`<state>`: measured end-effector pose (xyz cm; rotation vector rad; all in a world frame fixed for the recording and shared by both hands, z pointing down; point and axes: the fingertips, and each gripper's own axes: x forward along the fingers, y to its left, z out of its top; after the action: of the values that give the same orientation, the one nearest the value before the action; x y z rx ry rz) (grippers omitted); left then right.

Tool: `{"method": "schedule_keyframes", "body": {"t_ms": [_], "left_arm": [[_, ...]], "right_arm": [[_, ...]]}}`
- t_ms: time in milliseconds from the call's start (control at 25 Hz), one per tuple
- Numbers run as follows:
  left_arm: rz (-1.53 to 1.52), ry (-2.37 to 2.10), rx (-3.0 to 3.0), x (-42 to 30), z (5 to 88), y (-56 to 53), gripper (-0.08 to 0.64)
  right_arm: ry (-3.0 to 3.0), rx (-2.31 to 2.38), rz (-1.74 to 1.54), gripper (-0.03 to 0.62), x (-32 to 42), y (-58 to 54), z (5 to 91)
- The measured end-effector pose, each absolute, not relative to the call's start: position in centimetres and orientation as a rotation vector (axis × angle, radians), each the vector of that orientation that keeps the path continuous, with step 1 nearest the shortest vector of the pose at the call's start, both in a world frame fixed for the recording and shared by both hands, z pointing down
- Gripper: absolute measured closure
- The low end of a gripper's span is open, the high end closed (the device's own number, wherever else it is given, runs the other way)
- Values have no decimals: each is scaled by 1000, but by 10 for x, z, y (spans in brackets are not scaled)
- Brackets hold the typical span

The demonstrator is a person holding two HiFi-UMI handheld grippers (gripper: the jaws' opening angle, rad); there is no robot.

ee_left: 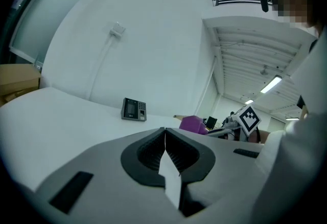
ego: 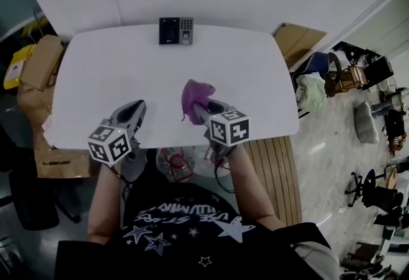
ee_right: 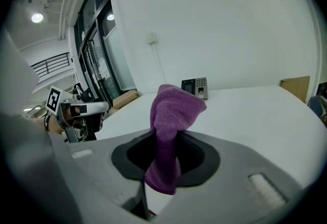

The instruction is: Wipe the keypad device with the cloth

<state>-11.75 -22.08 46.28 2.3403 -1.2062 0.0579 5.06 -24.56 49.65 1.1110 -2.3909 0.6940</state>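
Note:
The keypad device (ego: 176, 31) is a small dark box with a screen and buttons, standing at the far edge of the white table (ego: 115, 80); it also shows as the keypad device (ee_left: 134, 109) and the keypad device (ee_right: 195, 87) in the gripper views. My right gripper (ego: 199, 108) is shut on a purple cloth (ego: 193, 98), which sticks up bunched from the jaws, seen close as the cloth (ee_right: 169, 131). My left gripper (ego: 136, 108) hangs over the near left of the table, jaws pressed together with nothing between them (ee_left: 164, 133). Both grippers are well short of the device.
Cardboard boxes (ego: 38, 61) stand left of the table and another cardboard piece (ego: 300, 42) at its far right corner. A wooden bench (ego: 275, 170) and cluttered floor with chairs lie to the right. A white wall rises behind the device.

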Motion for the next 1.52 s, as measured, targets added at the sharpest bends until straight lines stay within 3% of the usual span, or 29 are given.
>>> {"method": "schedule_keyframes", "body": {"t_ms": [920,1520], "left_arm": [[127,-1047,2358,-205,476,-385,551],[91,-1003,2319,-223,490,-472,551]], "right_arm": [[-2273,1223,675,499,-41,-416,497],[-2197,1208,647,499,-73,-512,521]]}}
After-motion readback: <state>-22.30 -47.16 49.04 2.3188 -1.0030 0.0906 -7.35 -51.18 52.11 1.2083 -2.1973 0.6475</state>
